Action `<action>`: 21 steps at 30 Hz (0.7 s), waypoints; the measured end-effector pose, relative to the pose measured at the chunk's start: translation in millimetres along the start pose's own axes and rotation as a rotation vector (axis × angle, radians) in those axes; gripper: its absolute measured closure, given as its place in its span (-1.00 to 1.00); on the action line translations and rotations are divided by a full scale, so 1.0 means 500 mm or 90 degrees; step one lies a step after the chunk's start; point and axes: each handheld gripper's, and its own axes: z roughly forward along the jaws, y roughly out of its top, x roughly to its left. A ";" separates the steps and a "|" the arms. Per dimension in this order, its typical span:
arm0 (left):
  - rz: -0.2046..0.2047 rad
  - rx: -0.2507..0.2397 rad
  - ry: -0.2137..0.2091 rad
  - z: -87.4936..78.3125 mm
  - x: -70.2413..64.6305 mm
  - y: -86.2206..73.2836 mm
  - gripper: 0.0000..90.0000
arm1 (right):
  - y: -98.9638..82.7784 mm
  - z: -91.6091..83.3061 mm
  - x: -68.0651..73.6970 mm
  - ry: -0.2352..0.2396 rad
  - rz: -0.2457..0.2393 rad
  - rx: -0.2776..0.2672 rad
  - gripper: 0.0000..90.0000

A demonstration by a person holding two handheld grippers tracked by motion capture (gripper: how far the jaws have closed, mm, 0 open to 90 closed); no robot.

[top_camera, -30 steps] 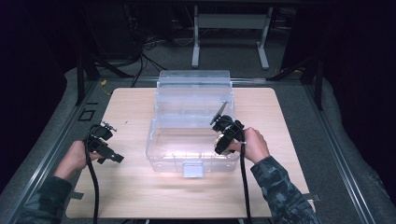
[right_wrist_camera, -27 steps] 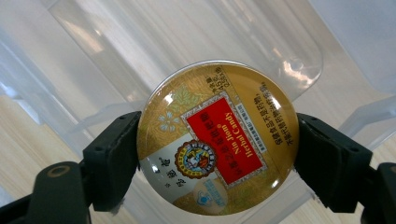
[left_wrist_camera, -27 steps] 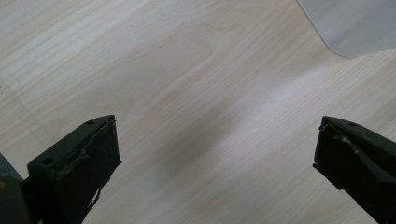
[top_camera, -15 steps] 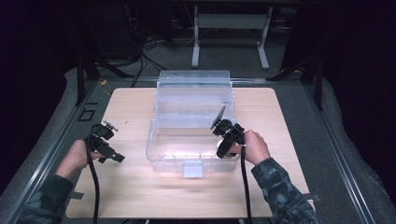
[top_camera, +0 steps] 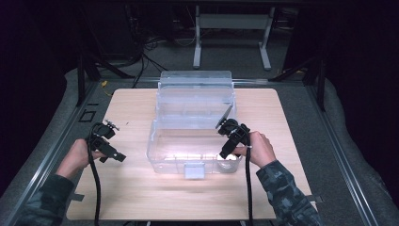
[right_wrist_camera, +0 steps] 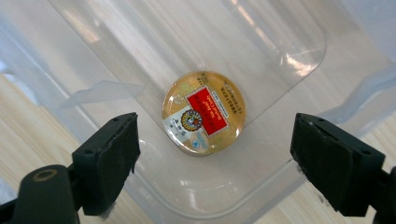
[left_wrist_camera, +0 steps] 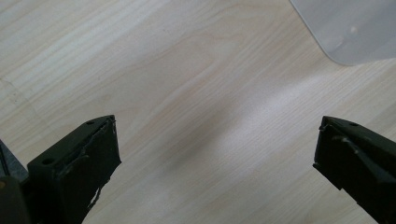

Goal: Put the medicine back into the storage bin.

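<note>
A clear plastic box (top_camera: pixel 155 141) stands mid-table with its lid (top_camera: pixel 196 84) tipped up at the back. A small round gold tin with a red label (right_wrist_camera: pixel 203 112) lies flat on the box floor in the near right corner. My right gripper (right_wrist_camera: pixel 215 125) points down into that corner (top_camera: pixel 225 154). Its jaws have just been opening and stand wide, with the tin below the gap and neither pad touching it. My left gripper (top_camera: pixel 120 157) hovers open over bare wood left of the box, nothing between its jaws (left_wrist_camera: pixel 217 128).
The box sits on a light wooden tabletop (top_camera: pixel 127 197) ringed by grey padding. A white latch (top_camera: pixel 194 170) is on the box's near wall. One rounded corner of the box (left_wrist_camera: pixel 350 28) is in the left gripper view. Dark stands and cables lie beyond the table.
My right gripper has drifted slightly toward the near right corner of the box. The left gripper has stayed where it was.
</note>
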 end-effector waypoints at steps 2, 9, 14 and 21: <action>0.001 -0.009 0.002 -0.011 -0.001 0.005 -1.00 | -0.005 -0.013 -0.001 0.003 0.003 -0.020 -0.68; 0.016 -0.028 0.008 -0.040 -0.009 0.037 -1.00 | -0.026 -0.055 0.011 0.017 0.002 -0.093 -0.69; 0.023 -0.046 0.013 -0.057 -0.016 0.065 -1.00 | -0.039 -0.071 0.020 0.030 0.008 -0.138 -0.68; 0.042 -0.069 0.026 -0.088 -0.023 0.115 -1.00 | -0.052 -0.082 0.030 0.036 0.007 -0.158 -0.68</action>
